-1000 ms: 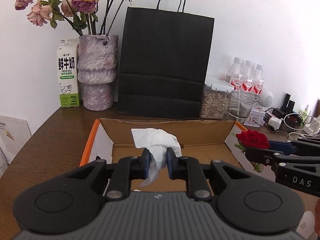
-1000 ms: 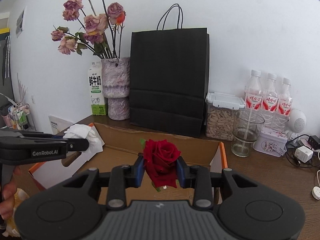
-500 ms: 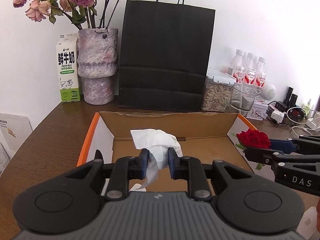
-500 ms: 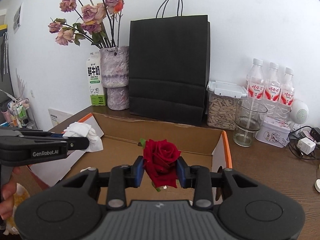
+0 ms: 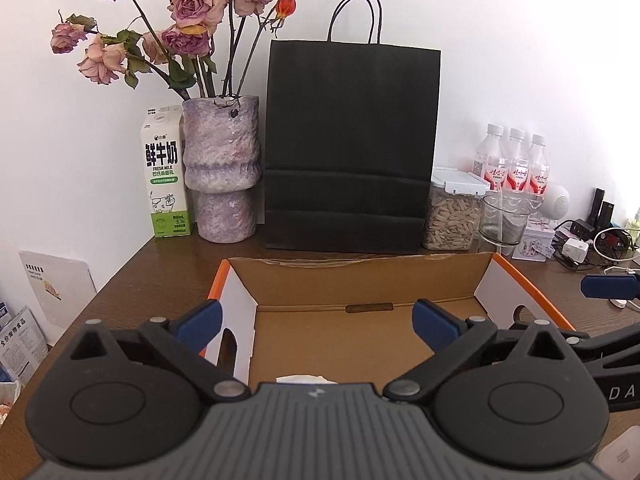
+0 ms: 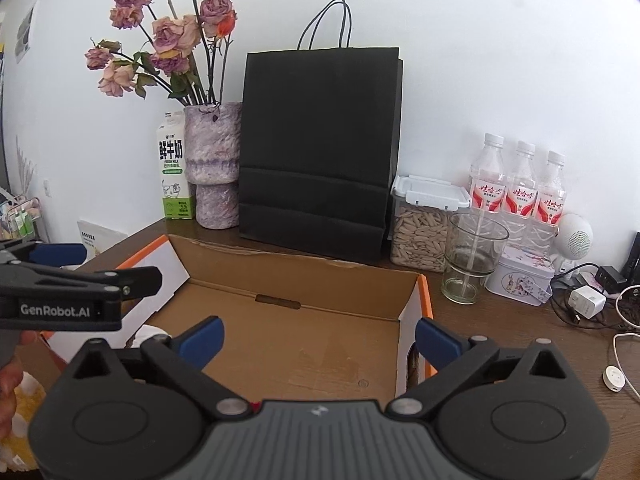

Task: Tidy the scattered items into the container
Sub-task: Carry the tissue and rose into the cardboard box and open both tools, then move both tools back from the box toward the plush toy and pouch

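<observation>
Nearest the left camera, a white sliver of tissue (image 5: 301, 379) peeks over the left tool's (image 5: 316, 322) body, the rest hidden beneath it. At the right tool (image 6: 318, 336), a speck of red, likely the rose (image 6: 256, 403), shows at the body's edge; too little is visible to be sure. Both tools have just sprung apart and stand released, blue pads wide, nothing between them. Both lie low in the box (image 5: 360, 276), an open cardboard carton with orange-edged white side walls and a bare brown floor, on the table (image 5: 160, 272). Beyond it stand a black bag (image 5: 352, 148), a vase (image 5: 222, 172) of faded roses and a milk carton (image 5: 166, 176). Far right, cables (image 6: 624, 308) run off frame.
</observation>
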### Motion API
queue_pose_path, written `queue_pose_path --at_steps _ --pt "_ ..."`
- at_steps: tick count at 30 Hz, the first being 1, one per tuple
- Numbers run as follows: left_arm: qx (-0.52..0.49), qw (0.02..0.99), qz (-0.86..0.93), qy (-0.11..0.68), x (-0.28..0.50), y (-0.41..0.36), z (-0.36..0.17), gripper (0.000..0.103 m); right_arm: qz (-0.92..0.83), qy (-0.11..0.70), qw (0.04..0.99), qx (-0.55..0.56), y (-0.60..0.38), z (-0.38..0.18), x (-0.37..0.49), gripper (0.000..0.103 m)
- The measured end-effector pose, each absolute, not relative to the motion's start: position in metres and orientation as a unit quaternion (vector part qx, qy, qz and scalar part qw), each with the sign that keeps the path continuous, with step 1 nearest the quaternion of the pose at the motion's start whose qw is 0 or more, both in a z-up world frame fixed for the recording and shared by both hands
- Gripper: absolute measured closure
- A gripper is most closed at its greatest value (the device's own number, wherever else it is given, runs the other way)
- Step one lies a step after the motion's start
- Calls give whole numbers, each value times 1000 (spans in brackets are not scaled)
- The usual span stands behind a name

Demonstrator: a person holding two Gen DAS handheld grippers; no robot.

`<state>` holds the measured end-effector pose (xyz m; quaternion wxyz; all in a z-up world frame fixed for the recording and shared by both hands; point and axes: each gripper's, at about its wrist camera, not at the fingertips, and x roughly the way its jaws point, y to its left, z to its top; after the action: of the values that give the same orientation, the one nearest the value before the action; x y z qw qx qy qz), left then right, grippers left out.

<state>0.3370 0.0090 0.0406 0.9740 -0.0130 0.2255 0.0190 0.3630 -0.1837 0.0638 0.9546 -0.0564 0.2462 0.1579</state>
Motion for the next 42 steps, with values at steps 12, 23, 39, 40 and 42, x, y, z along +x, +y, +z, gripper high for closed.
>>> queue_pose_path --at_steps 12,23,39,40,42 --pt "-20 980 16 198 311 10 58 0 144 234 960 -60 -185 74 342 0" --pt "-24 985 16 173 252 18 84 0 139 210 966 -53 -189 96 281 0" --pt "-28 987 26 154 179 38 97 0 138 199 969 -48 -196 106 201 0" --pt "-28 987 26 154 176 39 96 0 138 200 969 -48 -196 105 197 0" --pt "-27 987 28 155 170 42 95 0 138 204 968 -47 -196 101 189 0"
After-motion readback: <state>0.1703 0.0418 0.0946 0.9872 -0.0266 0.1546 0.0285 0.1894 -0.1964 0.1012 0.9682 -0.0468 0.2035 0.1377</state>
